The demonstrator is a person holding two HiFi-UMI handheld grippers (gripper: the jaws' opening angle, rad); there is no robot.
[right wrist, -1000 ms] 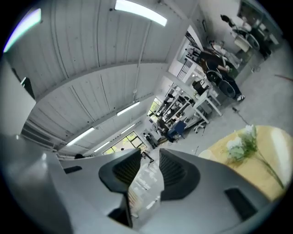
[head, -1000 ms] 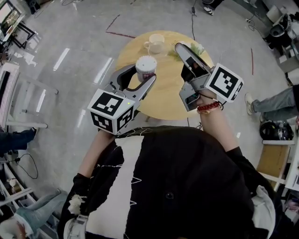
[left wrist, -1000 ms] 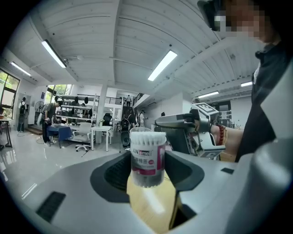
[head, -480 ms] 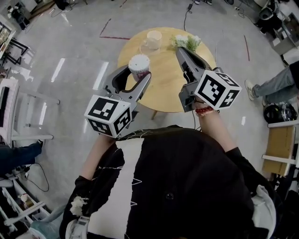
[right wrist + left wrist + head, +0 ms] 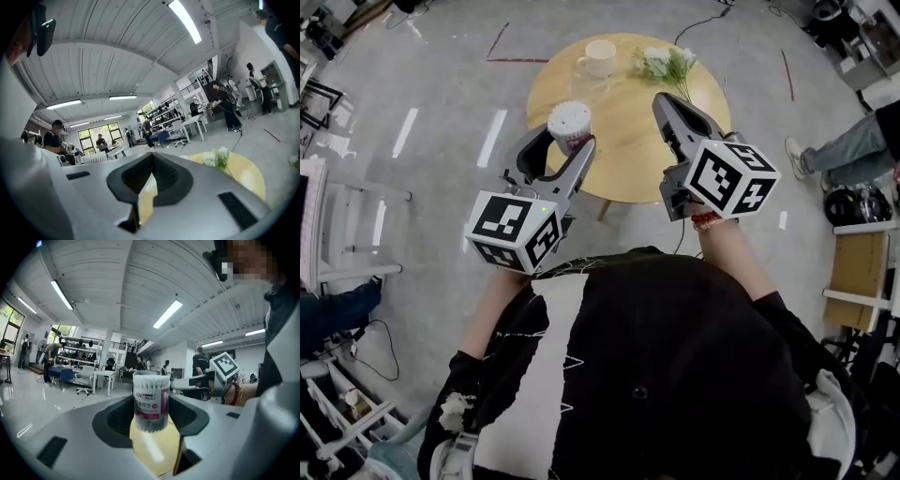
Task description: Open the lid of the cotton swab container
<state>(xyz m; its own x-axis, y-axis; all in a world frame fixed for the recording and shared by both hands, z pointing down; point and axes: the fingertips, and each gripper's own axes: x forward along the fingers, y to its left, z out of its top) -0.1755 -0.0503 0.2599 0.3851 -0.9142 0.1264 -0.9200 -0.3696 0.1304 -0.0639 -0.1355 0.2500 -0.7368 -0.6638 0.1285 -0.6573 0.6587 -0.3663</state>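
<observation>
The left tool clamps the upright cotton swab container by its sides above the round desk's left part, while the right tool, further right, is closed and empty.

We hold our left gripper out ahead, close to level, its jaws partway apart and pressed on both sides of the cotton swab container (the only thing either tool carries). Our right gripper points the same way, well apart from the left. Its jaws have just been closing and now meet with nothing between them. Both forearms reach forward, with a red band on the right wrist.
</observation>
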